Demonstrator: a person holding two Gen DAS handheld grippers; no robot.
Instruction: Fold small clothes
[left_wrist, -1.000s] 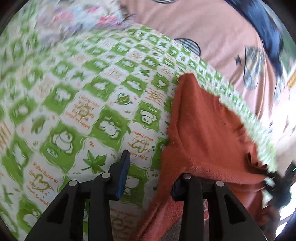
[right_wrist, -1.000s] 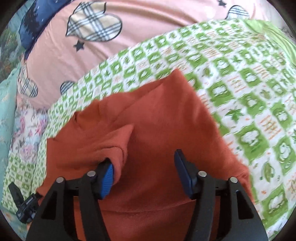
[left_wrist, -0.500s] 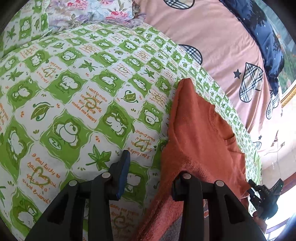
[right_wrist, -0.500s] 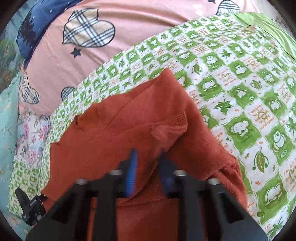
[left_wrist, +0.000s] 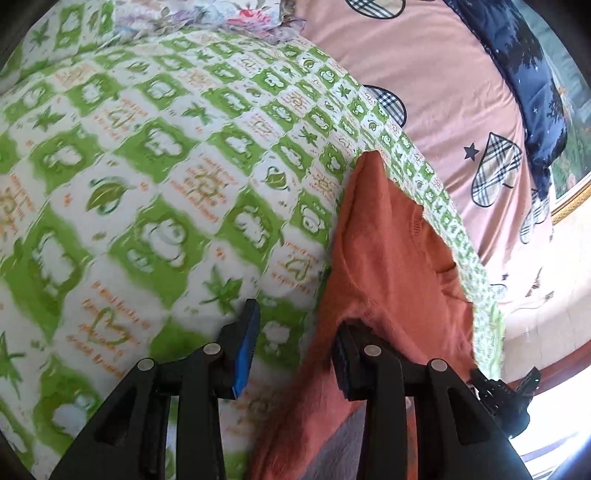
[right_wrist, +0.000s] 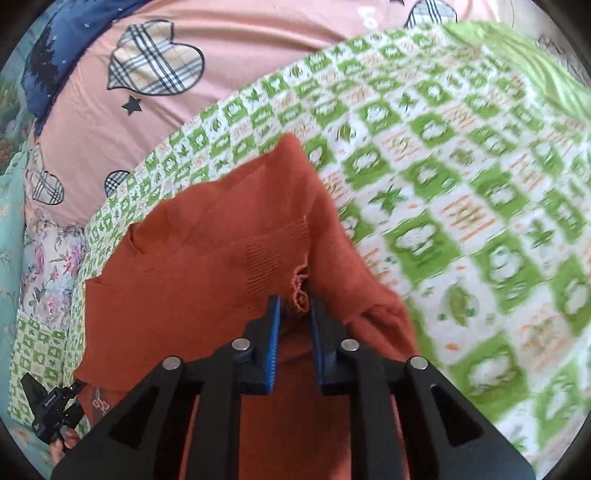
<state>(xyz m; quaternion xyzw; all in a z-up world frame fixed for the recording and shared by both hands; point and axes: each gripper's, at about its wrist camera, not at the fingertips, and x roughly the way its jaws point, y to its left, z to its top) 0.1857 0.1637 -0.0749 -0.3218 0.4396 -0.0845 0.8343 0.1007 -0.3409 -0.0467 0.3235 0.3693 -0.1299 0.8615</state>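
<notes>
You have one garment to work with: a single rust-orange knit sweater (right_wrist: 229, 251), lying on the green-and-white checked blanket (right_wrist: 461, 192) that covers the bed. There are two grippers, one in each of your hands.

Your right gripper (right_wrist: 295, 310) sits over the sweater's middle, at 6 o'clock in its own view. Its jaws have just been easing apart a little after closing, and the ribbed cuff (right_wrist: 280, 254) of one folded-in sleeve is bunched between the blue pads, which look to be pinching it. The sweater's pointed corner reaches toward 12 o'clock, and its right edge runs down toward 4 o'clock.

Your left gripper (left_wrist: 295, 339) has its jaws partly apart. The right-hand finger is tucked under the sweater's (left_wrist: 388, 266) edge, the left-hand finger (left_wrist: 245, 347) is over bare blanket (left_wrist: 155, 206), and you cannot tell whether the cloth is truly clamped.

Open blanket stretches from 9 to 12 o'clock in the left view and from 1 to 4 o'clock in the right view. Beyond the blanket's far edge lie one pink sheet (left_wrist: 436, 85) with plaid hearts and one floral cloth (right_wrist: 48, 266).
</notes>
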